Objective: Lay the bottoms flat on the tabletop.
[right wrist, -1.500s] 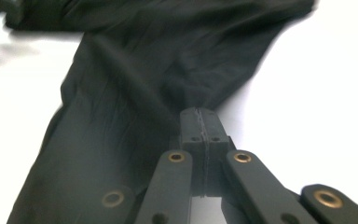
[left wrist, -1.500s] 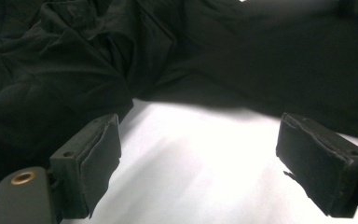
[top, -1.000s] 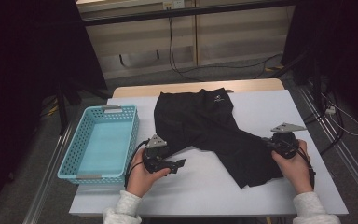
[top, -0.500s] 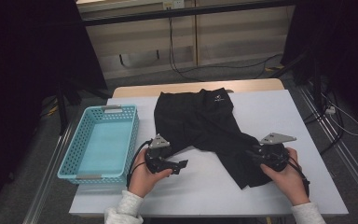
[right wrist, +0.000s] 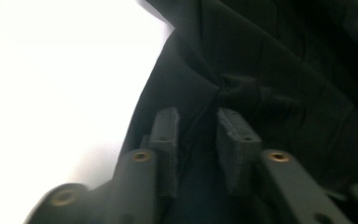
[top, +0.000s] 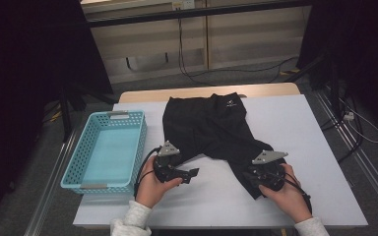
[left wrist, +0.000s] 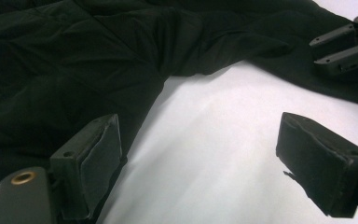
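Black shorts (top: 211, 130) lie waistband away — right gripper (top: 262, 183) nearly closed, pinching one leg's fabric; left gripper (top: 191, 173) wide, empty.

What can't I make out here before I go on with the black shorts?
- Right gripper, right gripper view: blur and dark cloth hide whether the pads pinch the black shorts.
- Hem of the near leg, high view: covered by the right gripper.
- Logo at the waistband, high view: too small to read.
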The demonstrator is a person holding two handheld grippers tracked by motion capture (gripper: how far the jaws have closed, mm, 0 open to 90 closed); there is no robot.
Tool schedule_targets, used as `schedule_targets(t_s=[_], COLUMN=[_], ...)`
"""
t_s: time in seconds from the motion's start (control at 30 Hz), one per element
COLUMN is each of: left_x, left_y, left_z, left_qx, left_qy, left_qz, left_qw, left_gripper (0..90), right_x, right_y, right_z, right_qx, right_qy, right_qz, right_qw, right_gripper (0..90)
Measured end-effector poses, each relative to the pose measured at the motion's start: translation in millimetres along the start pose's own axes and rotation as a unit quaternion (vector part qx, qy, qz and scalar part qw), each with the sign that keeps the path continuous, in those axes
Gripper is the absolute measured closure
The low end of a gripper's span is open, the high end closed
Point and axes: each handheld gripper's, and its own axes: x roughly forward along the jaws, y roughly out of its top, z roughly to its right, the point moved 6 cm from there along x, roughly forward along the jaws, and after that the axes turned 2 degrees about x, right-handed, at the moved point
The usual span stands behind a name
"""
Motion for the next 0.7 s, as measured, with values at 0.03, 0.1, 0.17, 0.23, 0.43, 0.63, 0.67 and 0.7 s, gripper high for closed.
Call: schedule_targets(t_s=[0.03, 0.1, 0.17, 0.23, 0.43, 0.63, 0.67, 0.7], left_x=[0.2, 0.7, 0.9, 1.0, 0.7, -0.4, -0.4, -0.3], left_y=[-0.1, -0.8, -1.1, -0.7, 0.6, 1.9, 1.8, 1.7], left_z=[0.0, 0.1, 0.4, 0.9, 2.1, 4.0, 4.3, 5.0], left_qx=[0.000, -0.001, 0.000, 0.000, -0.001, 0.001, 0.002, 0.004], left_qy=[0.000, 0.000, -0.002, -0.001, -0.004, -0.008, -0.009, -0.010], left_qz=[0.000, -0.002, -0.004, -0.002, 0.000, 0.003, 0.002, 0.001], left_qw=[1.0000, 1.0000, 1.0000, 1.0000, 1.0000, 1.0000, 1.0000, 0.9999], left_gripper=[13.8, 13.8, 13.9, 13.9, 14.1, 15.0, 15.2, 16.0], right_x=[0.2, 1.0, 0.5, -3.1, -13.6, -9.8, -7.3, -4.5], right_y=[0.9, 1.3, 2.6, 5.5, 16.4, 19.7, 18.9, 18.1], right_z=[-2.3, -3.4, -3.9, -5.5, -25.8, -62.3, -67.9, -71.8], right_qx=[-0.005, -0.011, -0.008, -0.006, -0.020, -0.044, -0.047, -0.051], right_qy=[0.004, 0.006, 0.007, 0.006, 0.033, 0.081, 0.089, 0.093], right_qz=[-0.001, -0.003, -0.001, 0.009, 0.027, 0.024, 0.023, 0.022], right_qw=[1.0000, 0.9999, 0.9999, 0.9999, 0.9989, 0.9954, 0.9947, 0.9942], right_gripper=[83.5, 88.3, 89.1, 89.2, 89.4, 89.3, 88.8, 86.6])
